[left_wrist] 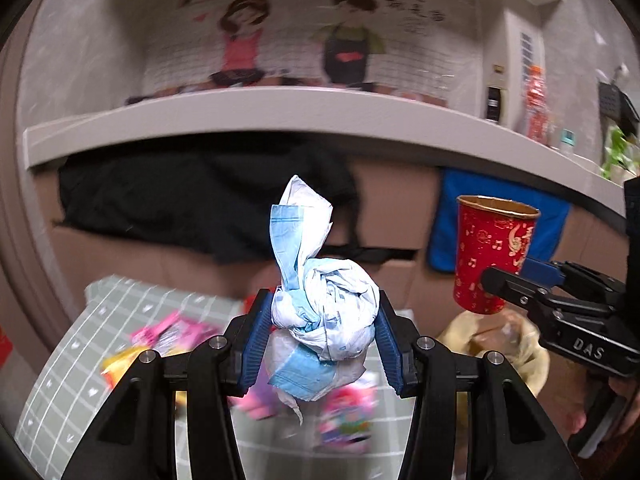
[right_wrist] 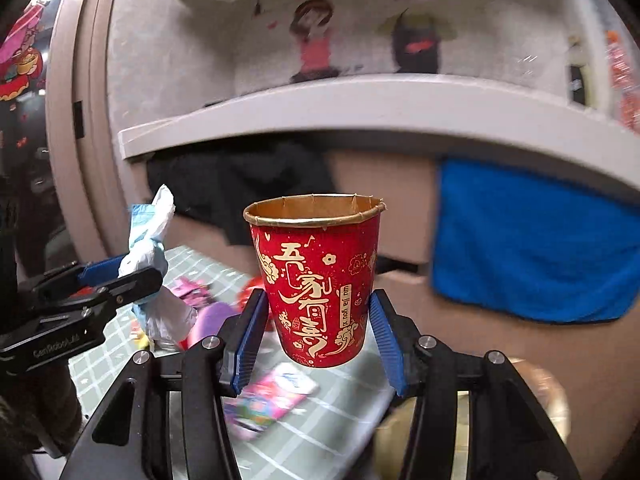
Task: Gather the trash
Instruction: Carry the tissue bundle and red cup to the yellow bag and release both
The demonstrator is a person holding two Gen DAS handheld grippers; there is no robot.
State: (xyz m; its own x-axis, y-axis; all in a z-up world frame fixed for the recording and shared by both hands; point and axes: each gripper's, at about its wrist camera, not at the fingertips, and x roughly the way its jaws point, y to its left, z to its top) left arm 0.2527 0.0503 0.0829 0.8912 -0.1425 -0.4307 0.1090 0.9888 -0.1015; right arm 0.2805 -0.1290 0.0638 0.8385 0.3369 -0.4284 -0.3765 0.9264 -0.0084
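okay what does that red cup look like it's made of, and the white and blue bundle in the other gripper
Red cup: probably coated paper. It has a rolled rim, a thin wall, a gold lining and a glossy print.
White and blue bundle: probably thin soft tissue or plastic-backed sheet. It is matte, crumpled and twisted into soft folds; which of the two is unclear.

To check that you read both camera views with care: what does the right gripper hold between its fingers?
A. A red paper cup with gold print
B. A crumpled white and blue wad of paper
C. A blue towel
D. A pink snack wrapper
A: the right gripper clamps the upright red paper cup, while the wad sits in the left gripper.
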